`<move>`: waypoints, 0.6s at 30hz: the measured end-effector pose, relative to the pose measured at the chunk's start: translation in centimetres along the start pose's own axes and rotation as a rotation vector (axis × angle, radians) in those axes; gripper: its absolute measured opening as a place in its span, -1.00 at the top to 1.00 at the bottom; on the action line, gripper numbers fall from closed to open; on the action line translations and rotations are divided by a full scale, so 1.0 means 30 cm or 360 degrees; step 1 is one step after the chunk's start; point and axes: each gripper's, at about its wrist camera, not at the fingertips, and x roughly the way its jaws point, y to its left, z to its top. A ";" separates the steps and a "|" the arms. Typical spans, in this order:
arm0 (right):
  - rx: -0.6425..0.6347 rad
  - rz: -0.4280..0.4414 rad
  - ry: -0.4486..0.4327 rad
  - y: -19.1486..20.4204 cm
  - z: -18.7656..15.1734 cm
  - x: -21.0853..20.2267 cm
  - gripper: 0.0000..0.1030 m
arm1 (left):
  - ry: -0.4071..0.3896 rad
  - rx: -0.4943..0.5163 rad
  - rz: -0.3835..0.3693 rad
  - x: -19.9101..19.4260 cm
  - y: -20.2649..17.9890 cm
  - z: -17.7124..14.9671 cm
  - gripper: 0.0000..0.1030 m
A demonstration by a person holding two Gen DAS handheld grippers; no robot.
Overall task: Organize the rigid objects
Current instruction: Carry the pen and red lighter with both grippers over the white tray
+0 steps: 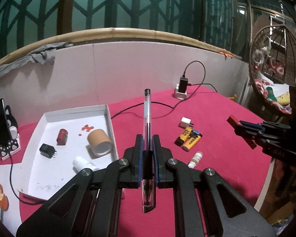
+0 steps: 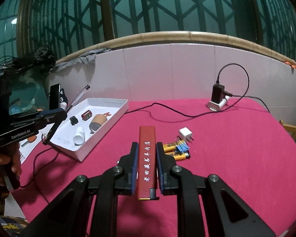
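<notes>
White tray (image 1: 49, 116) on the red tabletop (image 1: 217, 154) holds a red can (image 1: 62, 136), black plug (image 1: 47, 150), cardboard tube (image 1: 99, 142) and a white bottle (image 1: 82, 165), the last partly hidden by the gripper. Left gripper (image 1: 147, 144) clamped on a clear pen (image 1: 147, 118); right gripper (image 2: 147, 152) clamped on a red lighter (image 2: 147, 158). Both held above the tabletop. Yellow batteries (image 2: 175, 151) partly hidden.

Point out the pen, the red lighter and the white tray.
pen (image 1: 147, 118): left wrist view, on its clear barrel above the jaws.
red lighter (image 2: 147, 138): right wrist view, on its red body.
white tray (image 1: 77, 111): left wrist view, on its far wall.
</notes>
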 end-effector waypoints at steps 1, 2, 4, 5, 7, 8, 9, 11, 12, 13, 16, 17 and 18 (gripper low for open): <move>-0.0008 0.0003 -0.0001 0.009 0.005 0.003 0.71 | -0.0007 -0.0012 0.0006 -0.005 0.012 0.000 0.84; -0.0015 0.0006 0.0000 0.014 0.008 0.006 0.71 | -0.0012 -0.0023 0.0011 -0.010 0.020 0.001 0.84; -0.0031 0.0010 0.0002 0.028 0.015 0.011 0.71 | -0.0023 -0.0039 0.0015 -0.020 0.035 -0.001 0.84; -0.0039 0.0014 0.0004 0.037 0.020 0.016 0.71 | -0.0029 -0.0048 0.0019 -0.024 0.043 -0.001 0.84; -0.0056 0.0018 0.0007 0.047 0.025 0.019 0.71 | -0.0041 -0.0063 0.0025 -0.034 0.059 -0.002 0.84; -0.0066 0.0017 0.0009 0.054 0.028 0.020 0.71 | -0.0046 -0.0074 0.0029 -0.040 0.068 -0.002 0.84; -0.0073 0.0016 0.0009 0.060 0.031 0.020 0.71 | -0.0053 -0.0086 0.0035 -0.046 0.080 -0.002 0.84; -0.0095 0.0014 0.0013 0.073 0.039 0.025 0.71 | -0.0064 -0.0105 0.0046 -0.054 0.101 -0.003 0.84; -0.0101 0.0014 0.0012 0.077 0.044 0.026 0.71 | -0.0072 -0.0123 0.0056 -0.061 0.118 -0.004 0.84; -0.0107 0.0016 0.0011 0.081 0.049 0.027 0.71 | -0.0077 -0.0134 0.0064 -0.066 0.129 -0.005 0.84; -0.0130 0.0027 0.0007 0.100 0.069 0.035 0.71 | -0.0096 -0.0176 0.0099 -0.082 0.183 -0.009 0.84; -0.0137 0.0033 0.0006 0.109 0.076 0.039 0.71 | -0.0102 -0.0195 0.0113 -0.089 0.201 -0.011 0.84; -0.0144 0.0039 0.0007 0.116 0.083 0.046 0.71 | -0.0109 -0.0219 0.0130 -0.097 0.224 -0.014 0.84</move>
